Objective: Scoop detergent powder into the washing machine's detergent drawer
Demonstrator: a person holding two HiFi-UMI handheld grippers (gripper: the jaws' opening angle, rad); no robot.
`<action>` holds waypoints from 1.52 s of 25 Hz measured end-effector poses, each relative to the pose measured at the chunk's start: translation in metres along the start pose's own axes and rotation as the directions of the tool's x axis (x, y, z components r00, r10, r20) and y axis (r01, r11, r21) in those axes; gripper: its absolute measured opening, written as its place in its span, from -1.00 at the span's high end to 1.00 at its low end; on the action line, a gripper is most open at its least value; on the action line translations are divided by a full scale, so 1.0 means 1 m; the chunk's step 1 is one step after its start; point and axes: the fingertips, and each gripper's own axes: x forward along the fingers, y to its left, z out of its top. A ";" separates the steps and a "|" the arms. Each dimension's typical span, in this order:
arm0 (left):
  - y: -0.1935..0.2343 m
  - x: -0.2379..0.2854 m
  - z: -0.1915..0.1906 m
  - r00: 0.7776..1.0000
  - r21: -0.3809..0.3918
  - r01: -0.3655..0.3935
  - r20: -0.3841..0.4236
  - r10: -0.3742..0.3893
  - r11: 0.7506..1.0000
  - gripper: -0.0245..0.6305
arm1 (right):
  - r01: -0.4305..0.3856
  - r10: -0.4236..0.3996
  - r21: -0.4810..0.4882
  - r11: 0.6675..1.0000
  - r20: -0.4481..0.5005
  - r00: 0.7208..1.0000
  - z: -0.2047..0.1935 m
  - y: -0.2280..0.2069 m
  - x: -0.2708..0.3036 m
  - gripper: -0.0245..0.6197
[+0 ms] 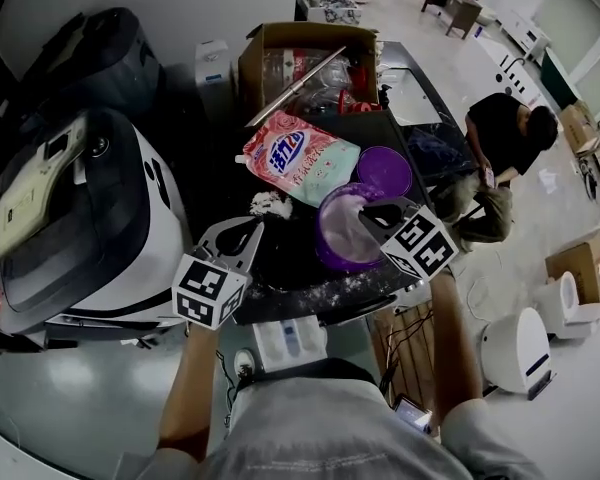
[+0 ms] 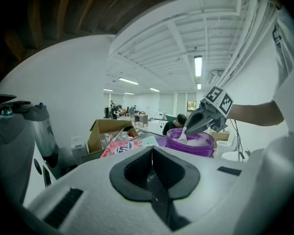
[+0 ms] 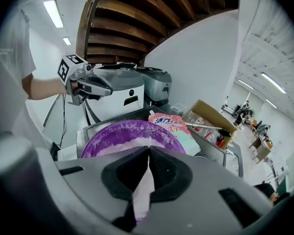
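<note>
Detergent powder (image 1: 343, 228) filled the purple tub (image 1: 324, 256), where the right gripper (image 1: 370, 212) pinched a white scoop (image 3: 143, 187). The left gripper (image 1: 244, 232) hung just beside the tub, jaws pressed together on nothing.

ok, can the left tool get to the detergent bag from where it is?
Probably yes. The left tool is shut and empty, and the detergent bag lies just ahead of it with nothing standing between. The right tool, shut on the scoop in the purple tub, sits off to the side.
</note>
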 end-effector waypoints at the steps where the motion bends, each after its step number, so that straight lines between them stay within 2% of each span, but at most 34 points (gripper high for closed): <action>1: 0.000 0.001 0.000 1.000 -0.004 -0.005 -0.001 0.005 1.000 0.90 | -0.010 0.010 -0.008 1.000 -0.016 1.000 -0.001 0.000 0.001 0.89; 9: 0.003 0.001 0.003 1.000 -0.019 -0.024 0.001 0.024 1.000 0.90 | -0.147 0.137 -0.045 0.988 -0.177 0.975 -0.014 0.009 0.009 0.89; 15: 0.013 -0.005 0.001 1.000 -0.024 -0.024 0.000 0.024 0.999 0.90 | -0.200 0.185 -0.032 0.979 -0.261 0.947 -0.014 0.018 0.018 0.89; 21: 0.022 -0.009 -0.005 1.000 -0.033 -0.002 0.001 0.002 0.999 0.90 | -0.205 0.218 0.075 0.976 -0.275 0.937 -0.014 0.016 0.020 0.89; 29: 0.030 -0.013 -0.009 0.999 -0.033 0.043 0.001 -0.043 0.999 0.90 | -0.199 0.233 0.138 0.970 -0.307 0.923 -0.014 0.026 0.020 0.89; 34: 0.033 -0.016 -0.010 0.997 -0.023 0.071 -0.001 -0.071 0.997 0.90 | -0.252 0.305 0.203 0.946 -0.298 0.905 -0.011 0.044 0.024 0.89; 38: 0.037 -0.022 -0.012 0.997 -0.019 0.082 -0.006 -0.082 0.996 0.90 | -0.256 0.318 0.227 0.940 -0.304 0.898 -0.011 0.052 0.028 0.88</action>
